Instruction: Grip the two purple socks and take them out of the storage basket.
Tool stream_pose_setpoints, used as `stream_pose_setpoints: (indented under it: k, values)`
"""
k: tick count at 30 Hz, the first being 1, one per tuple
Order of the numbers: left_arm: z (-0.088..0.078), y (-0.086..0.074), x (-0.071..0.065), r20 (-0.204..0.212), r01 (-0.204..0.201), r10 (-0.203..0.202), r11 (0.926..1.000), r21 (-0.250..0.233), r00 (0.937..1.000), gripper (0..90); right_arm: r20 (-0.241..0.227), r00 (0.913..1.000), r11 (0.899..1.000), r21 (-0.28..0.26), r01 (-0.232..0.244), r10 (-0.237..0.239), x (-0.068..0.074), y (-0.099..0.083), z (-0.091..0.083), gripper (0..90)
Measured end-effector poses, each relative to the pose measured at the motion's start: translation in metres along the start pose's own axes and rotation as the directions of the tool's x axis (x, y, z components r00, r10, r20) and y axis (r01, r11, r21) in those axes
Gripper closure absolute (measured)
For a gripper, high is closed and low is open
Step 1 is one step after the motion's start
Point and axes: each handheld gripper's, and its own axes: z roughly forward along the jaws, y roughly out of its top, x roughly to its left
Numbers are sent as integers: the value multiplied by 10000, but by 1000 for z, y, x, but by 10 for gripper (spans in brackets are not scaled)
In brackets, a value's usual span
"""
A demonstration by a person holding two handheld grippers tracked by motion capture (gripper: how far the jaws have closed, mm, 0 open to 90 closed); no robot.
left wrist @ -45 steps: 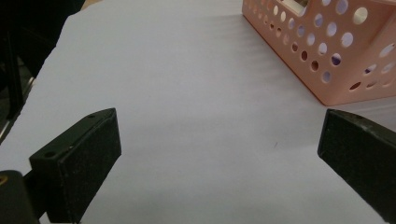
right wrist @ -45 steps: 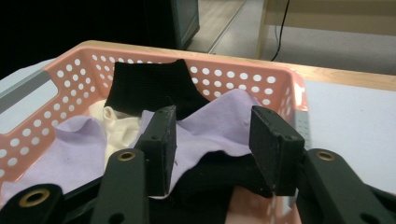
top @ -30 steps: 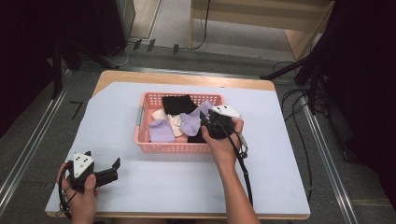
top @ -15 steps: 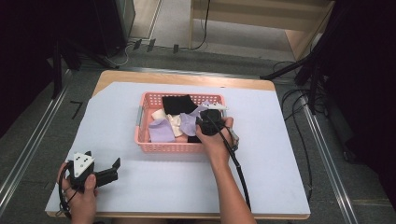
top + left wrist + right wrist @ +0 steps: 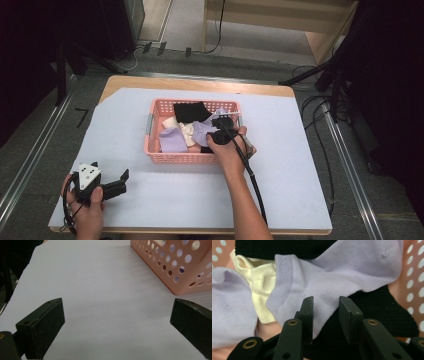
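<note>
No brand, label or readable writing shows on the socks, the basket or the grippers.

The right gripper (image 5: 212, 142) is down inside the pink basket (image 5: 150, 131), at its near right part, with the person's right hand (image 5: 227, 150) wrapped over its body and the forearm running back toward the near edge of the surface (image 5: 300, 165); its black cable trails along the wrist. In the right gripper view the two black jaws stand a modest way apart — they have just been opening a little — and the lower edge of a lavender sock (image 5: 329, 280) lies between them. The left jaw lies against the cloth; the right jaw stands just off it, so the sock is between the jaws but not pinched. That sock lies across a black sock (image 5: 382, 315), with a cream sock (image 5: 259, 287) tucked under its ribbed cuff and a second lavender sock (image 5: 229, 305) at the left. Another black piece (image 5: 284, 247) lies across the top of the pile.

The left gripper (image 5: 107, 186) rests low at the near left corner of the surface, held in the left hand (image 5: 87, 212) and pointing level toward the right, the grey three-cornered plate on top. In the left gripper view its jaws are spread wide with nothing between them — just the pale sheet, and the basket's perforated corner (image 5: 175, 267) at the upper right, well apart from them.
</note>
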Motion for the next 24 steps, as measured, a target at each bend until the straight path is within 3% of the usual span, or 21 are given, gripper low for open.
stream_pose_setpoints:
  k: [6,9,12,13,16,18,19,20,21,22,23,24]
  values:
    - [0,0,0,-15,-5,5,10000,5,10000,3,-230,9993,9993,220,294,-289,2,0,1,790]
    - [0,0,0,0,22,-22,10000,16,10000,2,-410,9981,9988,-149,459,-464,2,-1,-1,870]
    - [0,0,0,-2,31,-31,10000,11,10000,2,-485,9974,9978,-428,509,-530,2,-2,-2,881]
    - [0,0,0,10,31,-31,10000,22,10000,2,-564,9968,9948,-880,510,-560,2,-3,-5,882]
    - [0,0,0,3,40,-40,10000,29,10000,2,-648,9966,9914,-1235,424,-506,2,-3,-9,883]
    - [0,0,0,12,44,-44,10000,42,10000,2,-688,9960,9853,-1646,447,-567,3,-3,-15,884]
    - [0,0,0,2,46,-46,10000,53,10000,2,-742,9946,9756,-2124,558,-731,5,-2,-21,885]
    - [0,0,0,2,46,-46,10000,53,10000,2,-742,9946,9756,-2124,558,-731,5,-2,-21,885]
    - [0,0,0,4,51,-51,10000,58,10000,2,-804,9930,9637,-2596,629,-864,6,-1,-27,886]
    - [0,0,0,-8,44,-44,10000,50,10000,2,-804,9930,9637,-2596,629,-864,6,-1,-27,886]
    - [0,0,0,1,42,-42,10000,55,10000,2,-828,9912,9498,-3043,731,-1028,8,0,-35,887]
    - [0,0,0,1,42,-42,10000,55,10000,2,-828,9912,9498,-3043,731,-1028,8,0,-35,887]
